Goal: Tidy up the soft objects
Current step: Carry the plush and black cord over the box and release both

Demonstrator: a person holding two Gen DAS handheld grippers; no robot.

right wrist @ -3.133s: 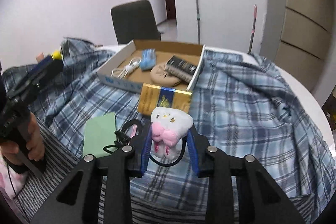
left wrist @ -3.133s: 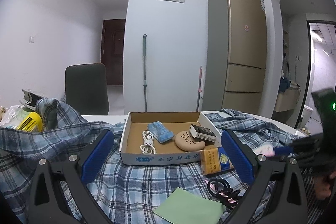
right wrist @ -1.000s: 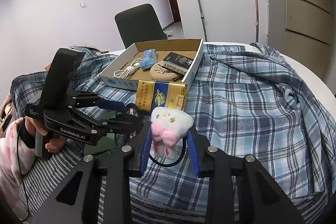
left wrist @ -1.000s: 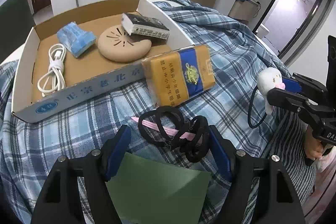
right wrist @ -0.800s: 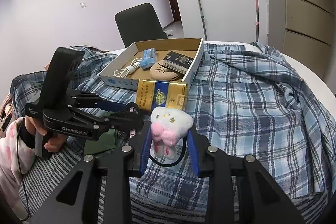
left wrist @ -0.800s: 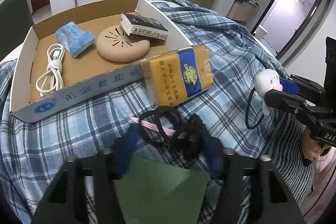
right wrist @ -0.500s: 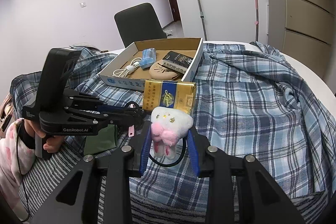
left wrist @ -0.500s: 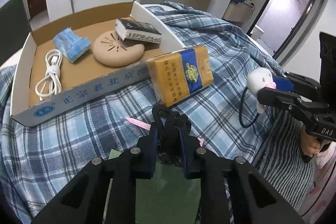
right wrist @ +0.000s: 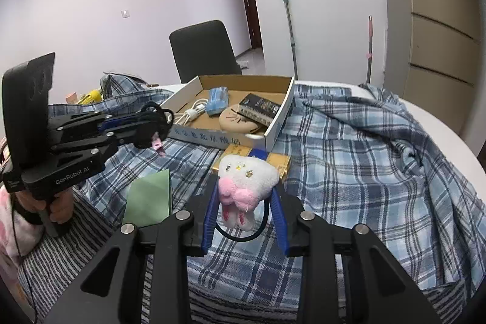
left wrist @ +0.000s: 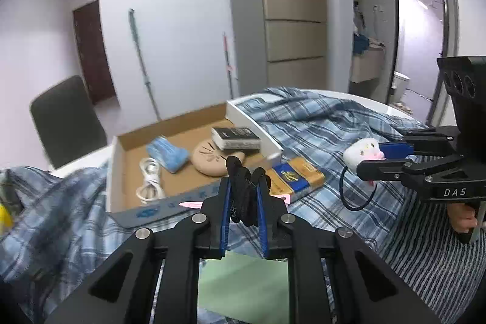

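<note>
Left wrist: hair ties [left wrist: 243, 190] btwn fingers [left wrist: 225, 211] (pinched)

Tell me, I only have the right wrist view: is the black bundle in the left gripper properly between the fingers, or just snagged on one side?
Observer: Properly between them. The left wrist view shows the left gripper shut on the black hair ties, both blue fingers pressing on the bundle.
Operator: Is that pink clip hanging from the bundle?
Observer: From the left wrist view, the pink clip pokes out beside the left finger; it looks tangled in, but I cannot tell.
Operator: Does the plush toy look secure from that side?
Observer: Yes, the right gripper is shut on the white plush toy, black loop dangling.
</note>
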